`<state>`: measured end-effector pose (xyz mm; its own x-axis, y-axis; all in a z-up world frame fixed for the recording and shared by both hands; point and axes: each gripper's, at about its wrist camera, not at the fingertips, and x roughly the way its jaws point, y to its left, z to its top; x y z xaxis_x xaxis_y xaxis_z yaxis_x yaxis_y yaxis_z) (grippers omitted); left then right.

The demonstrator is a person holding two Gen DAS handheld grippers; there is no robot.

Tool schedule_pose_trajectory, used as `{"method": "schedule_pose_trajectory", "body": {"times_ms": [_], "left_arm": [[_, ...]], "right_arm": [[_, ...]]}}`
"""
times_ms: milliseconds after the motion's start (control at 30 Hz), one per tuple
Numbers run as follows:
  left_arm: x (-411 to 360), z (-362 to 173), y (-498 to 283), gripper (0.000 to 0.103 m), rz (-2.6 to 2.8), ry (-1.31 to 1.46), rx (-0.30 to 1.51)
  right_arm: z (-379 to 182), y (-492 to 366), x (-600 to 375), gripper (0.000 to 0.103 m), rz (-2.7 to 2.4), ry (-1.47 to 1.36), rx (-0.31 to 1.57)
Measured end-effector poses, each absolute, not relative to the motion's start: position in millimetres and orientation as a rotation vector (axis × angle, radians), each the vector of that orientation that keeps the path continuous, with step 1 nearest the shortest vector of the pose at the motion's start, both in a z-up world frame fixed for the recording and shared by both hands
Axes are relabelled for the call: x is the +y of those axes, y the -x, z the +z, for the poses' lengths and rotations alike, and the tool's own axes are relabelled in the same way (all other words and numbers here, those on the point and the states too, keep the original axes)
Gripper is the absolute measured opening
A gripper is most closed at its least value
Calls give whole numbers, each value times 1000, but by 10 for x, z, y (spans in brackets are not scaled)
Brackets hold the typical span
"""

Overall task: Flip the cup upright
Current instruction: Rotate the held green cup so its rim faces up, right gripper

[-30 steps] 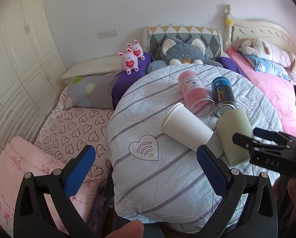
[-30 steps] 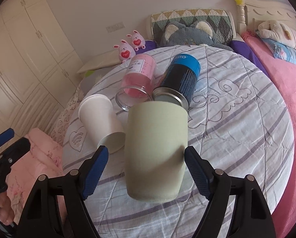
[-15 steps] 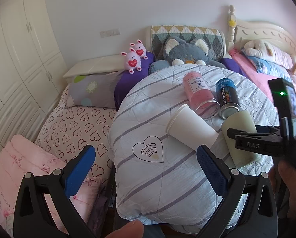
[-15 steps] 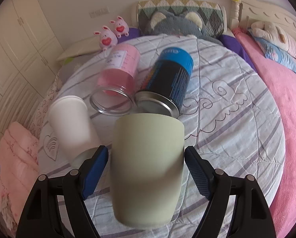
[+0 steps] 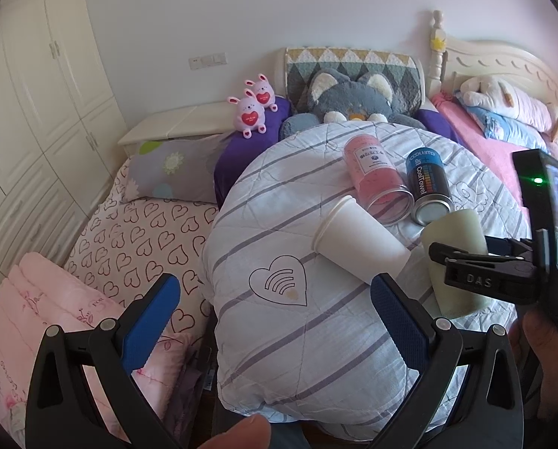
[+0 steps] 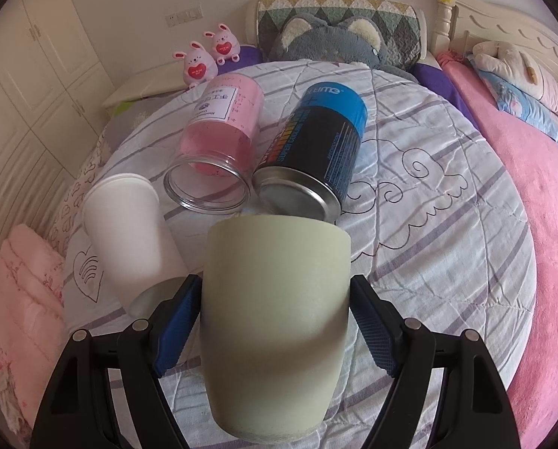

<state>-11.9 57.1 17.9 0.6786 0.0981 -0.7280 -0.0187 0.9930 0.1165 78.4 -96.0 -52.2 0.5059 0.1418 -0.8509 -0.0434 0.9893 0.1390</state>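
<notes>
A pale green cup (image 6: 271, 321) lies on its side on the striped quilt-covered round table (image 6: 447, 224), its base toward the right wrist camera. My right gripper (image 6: 273, 318) straddles it, and both blue pads touch its sides. In the left wrist view the green cup (image 5: 456, 258) shows at the right, with the right gripper (image 5: 477, 265) around it. A white paper cup (image 6: 129, 232) lies on its side just left of the green cup, and shows in the left wrist view (image 5: 357, 239) too. My left gripper (image 5: 275, 321) is open and empty, low at the table's near edge.
A pink-filled clear jar (image 6: 219, 138) and a blue-and-black can (image 6: 316, 149) lie on their sides behind the green cup. A heart-print bed (image 5: 129, 239) and folded pink blanket (image 5: 35, 318) lie left; a pink bed (image 6: 533, 202) lies right. Plush toys (image 5: 353, 101) sit behind.
My right gripper has moved in on the green cup and narrowed until its pads meet the cup's sides. The left gripper has stayed open and hardly moved.
</notes>
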Motion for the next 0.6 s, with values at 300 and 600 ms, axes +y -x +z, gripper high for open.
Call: {"method": "schedule_pose_trajectory", "body": {"times_ms": [300,600], "left_arm": [[494,206,174,103,53,-112,814],[504,177,179,103,64,-112,824]], "right_arm": [[-205,-552,-1050,79,116,-128,885],[-301,-391,-1046,79,142,-128,855]]}}
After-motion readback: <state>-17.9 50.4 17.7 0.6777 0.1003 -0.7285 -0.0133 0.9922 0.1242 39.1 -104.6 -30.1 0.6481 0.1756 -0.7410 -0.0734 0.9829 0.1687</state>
